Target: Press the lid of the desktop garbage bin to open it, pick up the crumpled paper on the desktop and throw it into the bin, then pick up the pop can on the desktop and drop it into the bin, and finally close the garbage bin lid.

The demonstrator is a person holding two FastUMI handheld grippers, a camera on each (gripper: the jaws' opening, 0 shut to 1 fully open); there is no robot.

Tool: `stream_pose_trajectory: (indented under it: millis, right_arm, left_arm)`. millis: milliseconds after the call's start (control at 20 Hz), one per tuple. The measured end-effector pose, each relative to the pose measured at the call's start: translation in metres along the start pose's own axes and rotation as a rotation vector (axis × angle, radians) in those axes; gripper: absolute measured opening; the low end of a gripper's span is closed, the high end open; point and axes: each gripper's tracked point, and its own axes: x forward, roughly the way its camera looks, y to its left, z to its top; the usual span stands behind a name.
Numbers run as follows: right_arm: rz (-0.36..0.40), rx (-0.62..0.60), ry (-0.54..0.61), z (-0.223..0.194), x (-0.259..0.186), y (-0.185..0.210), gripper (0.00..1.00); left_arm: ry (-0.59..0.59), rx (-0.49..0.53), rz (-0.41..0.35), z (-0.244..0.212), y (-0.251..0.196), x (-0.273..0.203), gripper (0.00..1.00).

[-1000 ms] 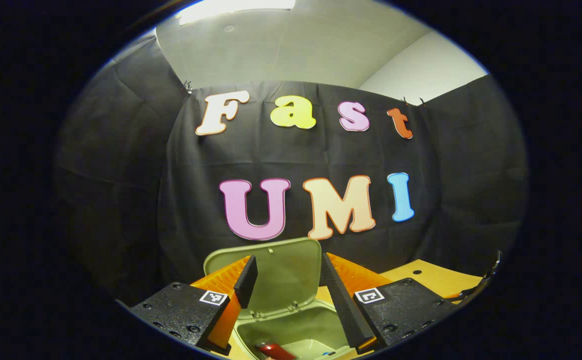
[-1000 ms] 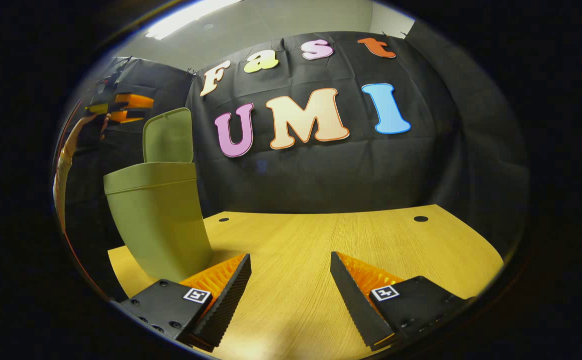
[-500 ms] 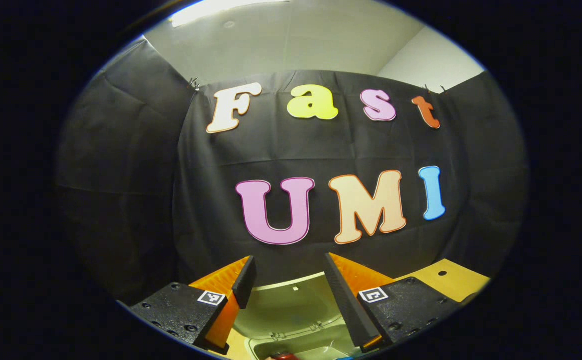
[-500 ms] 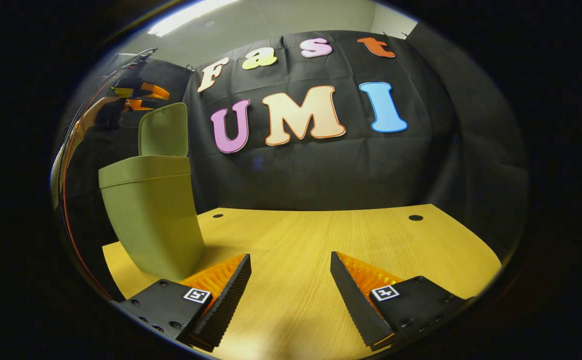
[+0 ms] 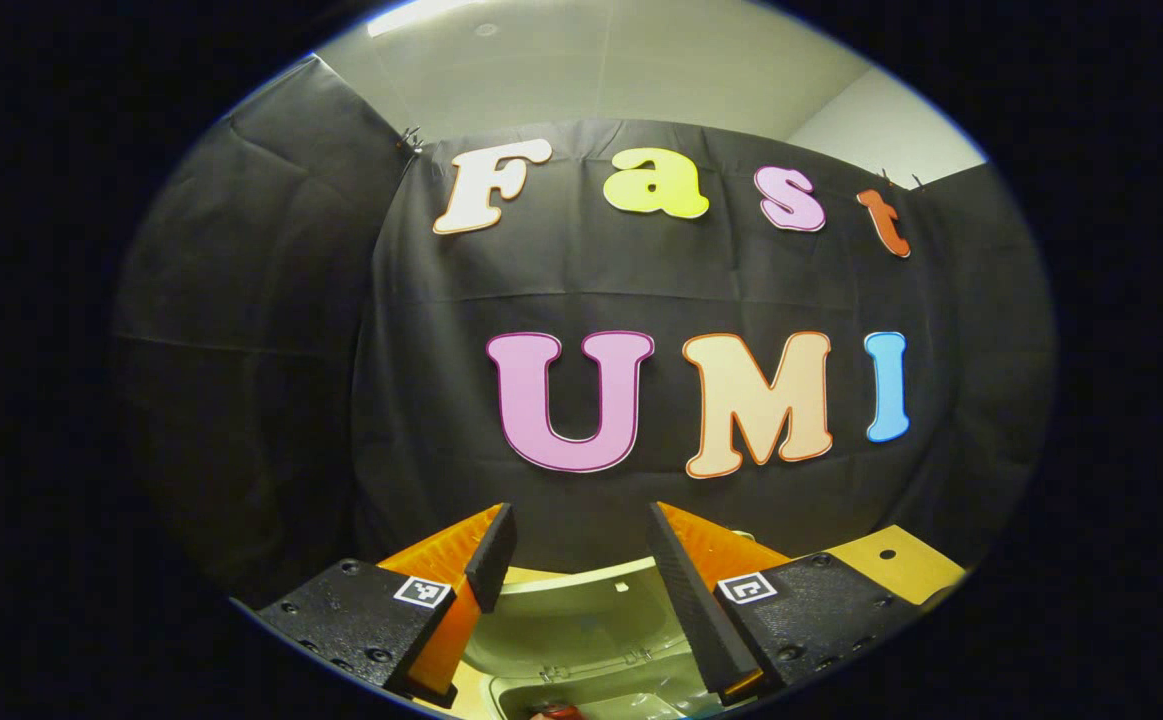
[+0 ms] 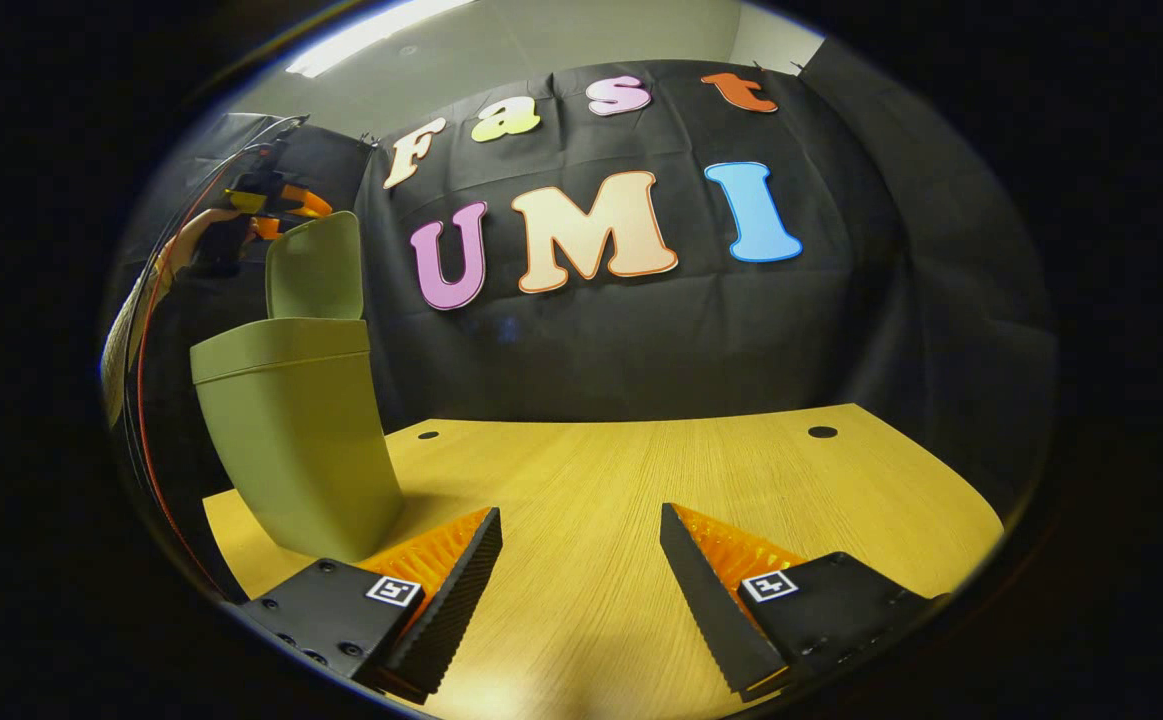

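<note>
The green garbage bin (image 6: 296,430) stands at the table's left with its lid (image 6: 316,268) raised upright. In the left gripper view the lid's inner face (image 5: 581,620) and the bin's mouth lie just below my open left gripper (image 5: 576,530), which holds nothing. A sliver of the red pop can (image 5: 553,711) shows inside the bin at the bottom edge. In the right gripper view the left gripper (image 6: 266,205), held by a hand, hovers just behind and above the lid's top edge. My right gripper (image 6: 581,525) stands open low over the wooden table (image 6: 641,480), right of the bin.
The wooden table has two small round holes (image 6: 822,432) near its back edge. The black cloth wall rises close behind the bin and table. A red cable (image 6: 141,330) runs along the sleeve at the far left.
The left gripper has risen and moved back over the raised lid, so less of the bin's inside shows. The right gripper has barely shifted. The lid leans slightly forward now.
</note>
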Motion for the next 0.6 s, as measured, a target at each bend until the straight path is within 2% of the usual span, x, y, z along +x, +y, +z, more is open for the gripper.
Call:
stream_pose_trajectory:
  millis: [300,500,550,600]
  right_arm:
    - [0.001,0.010,-0.008,0.004,-0.003,0.002,1.00]
    - [0.005,0.006,-0.012,0.006,-0.005,0.005,1.00]
    - [0.009,0.005,-0.014,0.007,-0.006,0.006,1.00]
    - [0.011,0.005,-0.015,0.008,-0.007,0.007,1.00]
  left_arm:
    - [-0.039,0.025,-0.099,-0.017,-0.031,-0.058,0.84]
    - [-0.025,0.038,-0.161,-0.049,-0.052,-0.092,0.82]
    - [-0.020,0.036,-0.174,-0.060,-0.058,-0.098,0.84]
    - [-0.008,0.035,-0.186,-0.070,-0.063,-0.101,0.81]
